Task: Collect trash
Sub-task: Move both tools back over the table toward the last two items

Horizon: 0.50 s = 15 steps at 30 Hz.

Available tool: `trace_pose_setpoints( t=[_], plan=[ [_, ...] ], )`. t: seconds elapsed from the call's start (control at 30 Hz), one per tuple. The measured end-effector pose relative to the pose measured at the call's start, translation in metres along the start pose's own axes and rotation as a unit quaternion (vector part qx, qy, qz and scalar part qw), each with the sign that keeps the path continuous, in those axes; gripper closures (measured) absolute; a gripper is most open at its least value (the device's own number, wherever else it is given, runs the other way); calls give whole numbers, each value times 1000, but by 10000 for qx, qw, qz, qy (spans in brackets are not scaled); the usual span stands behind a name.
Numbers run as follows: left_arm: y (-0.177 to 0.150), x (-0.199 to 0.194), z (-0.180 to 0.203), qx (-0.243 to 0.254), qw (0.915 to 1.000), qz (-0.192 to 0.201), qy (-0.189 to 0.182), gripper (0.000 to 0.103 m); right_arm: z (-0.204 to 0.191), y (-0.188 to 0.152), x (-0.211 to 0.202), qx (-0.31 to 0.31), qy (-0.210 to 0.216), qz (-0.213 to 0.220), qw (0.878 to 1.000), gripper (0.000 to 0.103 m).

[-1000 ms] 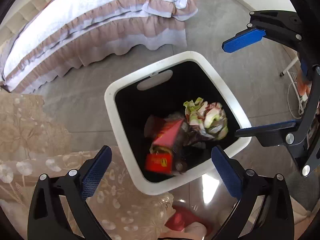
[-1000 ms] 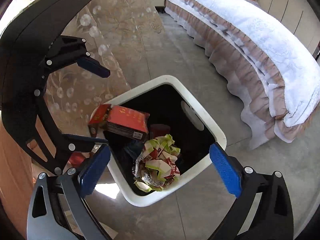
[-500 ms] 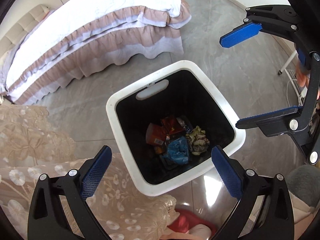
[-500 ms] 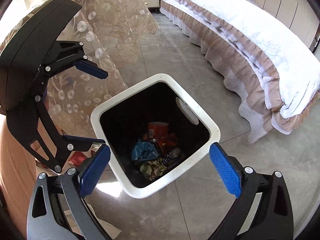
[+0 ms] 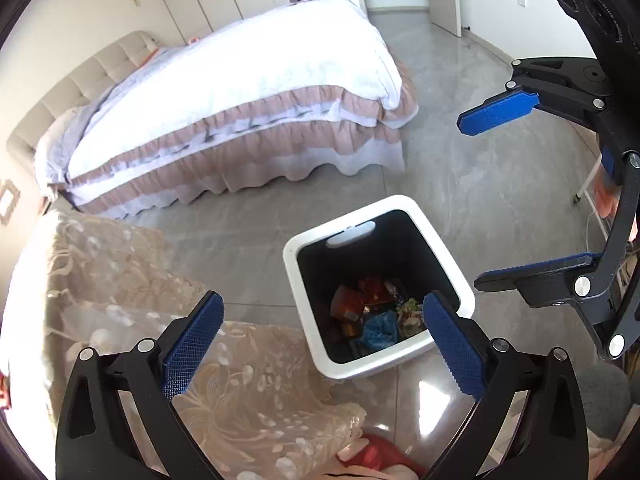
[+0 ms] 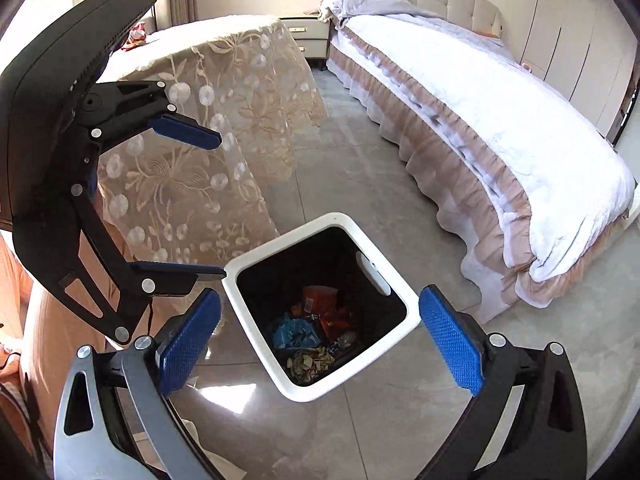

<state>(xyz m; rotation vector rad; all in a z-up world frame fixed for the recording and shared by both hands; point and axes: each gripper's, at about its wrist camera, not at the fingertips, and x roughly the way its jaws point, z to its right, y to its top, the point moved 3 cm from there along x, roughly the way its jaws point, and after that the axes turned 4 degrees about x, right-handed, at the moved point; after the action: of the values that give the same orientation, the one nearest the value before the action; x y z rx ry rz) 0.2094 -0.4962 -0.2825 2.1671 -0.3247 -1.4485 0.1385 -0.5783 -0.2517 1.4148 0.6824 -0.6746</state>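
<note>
A white square trash bin (image 5: 304,296) (image 6: 256,312) with a black inside stands on the grey floor. At its bottom lie red and orange wrappers (image 5: 360,298) (image 6: 324,308), a blue wrapper (image 5: 378,330) (image 6: 294,332) and a crumpled paper ball (image 5: 410,314) (image 6: 310,362). My left gripper (image 5: 320,344) is open and empty, above and in front of the bin; it also shows in the right wrist view (image 6: 200,204). My right gripper (image 6: 320,348) is open and empty above the bin; it also shows in the left wrist view (image 5: 504,196).
A table with a beige lace cloth (image 5: 120,280) (image 6: 208,128) stands beside the bin. A bed with a white cover and pink frills (image 5: 240,92) (image 6: 480,112) lies across the floor. A nightstand (image 6: 308,36) stands at the back. A white rack leg (image 5: 588,196) stands at right.
The red box and the crumpled paper ball dropped from bin-rim height to the bottom of the bin. Both open grippers have risen, so the bin looks smaller and lower.
</note>
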Motion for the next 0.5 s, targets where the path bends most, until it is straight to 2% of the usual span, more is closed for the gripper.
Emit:
trace_pose_setpoints(
  t=[0.1,0.27,0.37,0.5],
  plan=[
    [-3,-30,-11,-232,9991,218,293,5,-13,13,-21,-90,83,270,9996,4],
    [-19,-75,-37,-821,9931,315,782,5,-37,38,-51,-269,102,734,9969,4],
    [-35,-103,-58,-1299,9861,413,946,5,-54,54,-63,-294,164,972,9947,4],
    [-61,-140,-85,-1907,9724,555,1227,5,-80,74,-72,-413,324,1223,9911,4]
  ],
)
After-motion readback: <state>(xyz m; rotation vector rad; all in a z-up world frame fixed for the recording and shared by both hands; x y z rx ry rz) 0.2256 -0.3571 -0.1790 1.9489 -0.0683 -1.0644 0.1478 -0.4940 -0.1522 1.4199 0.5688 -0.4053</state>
